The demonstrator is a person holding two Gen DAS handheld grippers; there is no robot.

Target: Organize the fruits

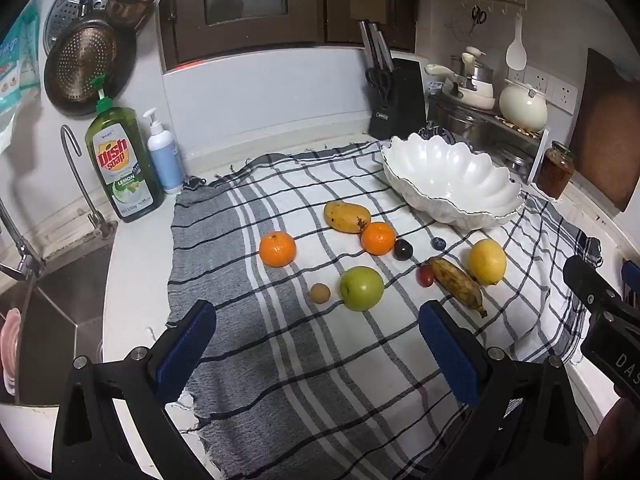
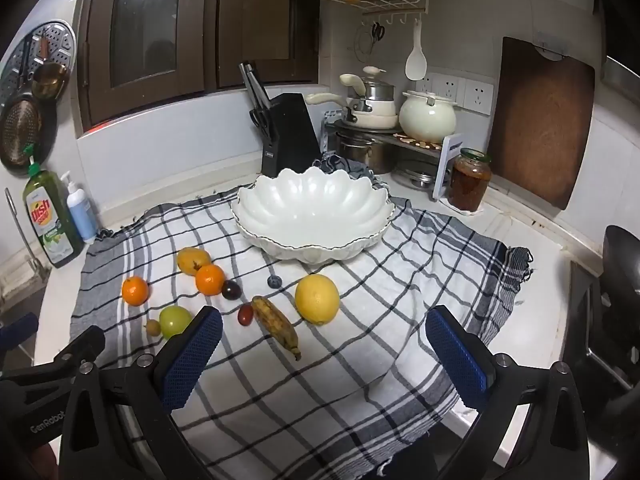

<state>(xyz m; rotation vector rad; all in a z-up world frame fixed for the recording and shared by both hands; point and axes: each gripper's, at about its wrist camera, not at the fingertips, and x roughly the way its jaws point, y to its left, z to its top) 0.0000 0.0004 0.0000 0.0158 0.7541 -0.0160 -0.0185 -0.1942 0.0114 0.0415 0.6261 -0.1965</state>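
Several fruits lie on a checked cloth (image 1: 304, 360): a mango (image 1: 346, 216), two oranges (image 1: 277, 249) (image 1: 378, 238), a green apple (image 1: 361, 288), a spotted banana (image 1: 458, 285), a lemon (image 1: 487, 261), a dark plum (image 1: 403, 249), a blueberry (image 1: 438, 243), a red grape tomato (image 1: 425, 275) and a small brown fruit (image 1: 320, 293). An empty white scalloped bowl (image 2: 312, 216) stands behind them. My left gripper (image 1: 320, 328) hovers open in front of the apple. My right gripper (image 2: 326, 336) hovers open in front of the banana (image 2: 276, 326) and lemon (image 2: 317, 298). Neither holds anything.
A dish soap bottle (image 1: 122, 164), a pump bottle (image 1: 164, 156) and a sink with tap (image 1: 80, 184) are at the left. A knife block (image 2: 286, 136), pots (image 2: 426, 118), a jar (image 2: 469, 180) and a cutting board (image 2: 540, 124) line the back and right.
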